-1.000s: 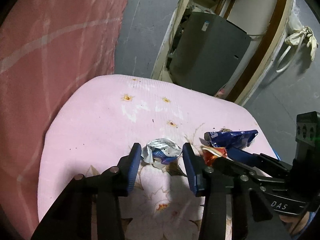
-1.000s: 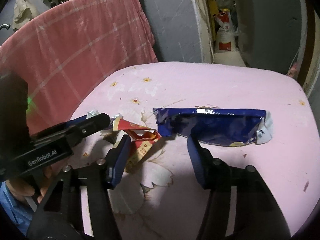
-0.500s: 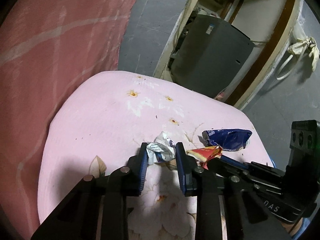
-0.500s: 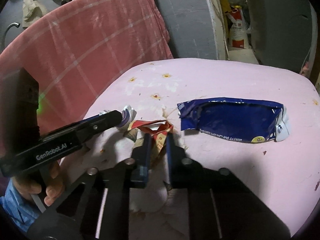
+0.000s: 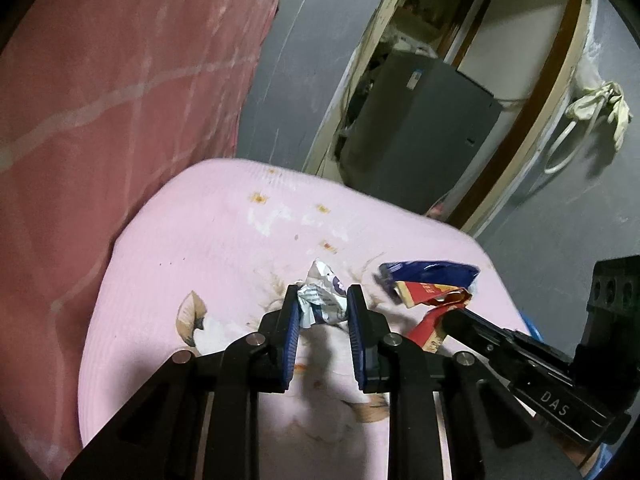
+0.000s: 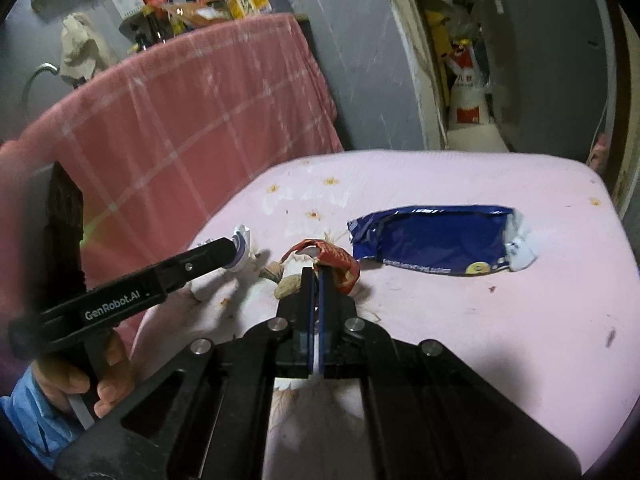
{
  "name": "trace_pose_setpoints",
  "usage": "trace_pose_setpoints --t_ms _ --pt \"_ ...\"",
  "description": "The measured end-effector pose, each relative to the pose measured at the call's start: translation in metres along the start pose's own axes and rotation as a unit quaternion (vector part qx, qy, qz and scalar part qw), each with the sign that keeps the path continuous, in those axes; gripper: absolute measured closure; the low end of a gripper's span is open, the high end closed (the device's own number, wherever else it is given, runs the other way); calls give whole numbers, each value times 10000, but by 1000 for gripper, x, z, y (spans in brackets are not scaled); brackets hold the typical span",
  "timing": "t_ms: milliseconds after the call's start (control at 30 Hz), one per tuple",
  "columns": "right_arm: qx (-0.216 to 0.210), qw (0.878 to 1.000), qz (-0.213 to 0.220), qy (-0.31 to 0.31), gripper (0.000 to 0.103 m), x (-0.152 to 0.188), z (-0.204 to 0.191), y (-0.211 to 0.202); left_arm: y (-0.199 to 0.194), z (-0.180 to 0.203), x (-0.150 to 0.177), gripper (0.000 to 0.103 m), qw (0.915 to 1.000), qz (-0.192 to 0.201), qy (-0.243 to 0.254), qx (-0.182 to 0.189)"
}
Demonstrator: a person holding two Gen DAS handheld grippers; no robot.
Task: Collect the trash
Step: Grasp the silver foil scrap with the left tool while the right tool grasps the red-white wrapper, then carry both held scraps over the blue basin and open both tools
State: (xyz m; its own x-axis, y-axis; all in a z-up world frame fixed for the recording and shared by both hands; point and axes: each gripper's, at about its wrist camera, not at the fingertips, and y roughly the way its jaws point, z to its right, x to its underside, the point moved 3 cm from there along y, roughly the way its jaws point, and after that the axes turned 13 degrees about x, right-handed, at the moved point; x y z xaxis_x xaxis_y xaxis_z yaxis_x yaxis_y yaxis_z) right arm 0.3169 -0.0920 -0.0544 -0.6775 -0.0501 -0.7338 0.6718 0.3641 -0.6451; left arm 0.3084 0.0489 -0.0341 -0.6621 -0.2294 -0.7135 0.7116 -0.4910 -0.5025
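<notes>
Our left gripper (image 5: 323,307) is closing its jaws on the crumpled white wrapper (image 5: 322,300); our right gripper (image 6: 316,280) clenches the red wrapper (image 6: 334,262).

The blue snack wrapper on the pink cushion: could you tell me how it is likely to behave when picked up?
The blue snack wrapper lies flat and empty-looking, so probably very light and floppy. Its glossy film may slip, and its creases suggest it crumples easily.

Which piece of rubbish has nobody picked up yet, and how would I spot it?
Look at the pink cushion in front of the red checked cloth. Toward its far right side lies the blue wrapper, long and flat with a torn white end. Unlike the red wrapper and the crumpled white wrapper, no claw touches it.
</notes>
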Motion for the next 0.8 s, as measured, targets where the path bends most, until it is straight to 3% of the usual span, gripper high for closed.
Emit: trace_pose_setpoints --t_ms 333,633,800 --pt "400 9929 1121 -11 102 -12 22 -75 -23 61 -10 84 9944 807 566 389" --pt "1021 9706 2178 -135 102 -18 48 -160 -22 133 -14 84 9818 1246 1164 833" --pt "1370 9578 2522 -143 102 -17 69 -195 -14 174 -14 84 9741 1373 1426 1094"
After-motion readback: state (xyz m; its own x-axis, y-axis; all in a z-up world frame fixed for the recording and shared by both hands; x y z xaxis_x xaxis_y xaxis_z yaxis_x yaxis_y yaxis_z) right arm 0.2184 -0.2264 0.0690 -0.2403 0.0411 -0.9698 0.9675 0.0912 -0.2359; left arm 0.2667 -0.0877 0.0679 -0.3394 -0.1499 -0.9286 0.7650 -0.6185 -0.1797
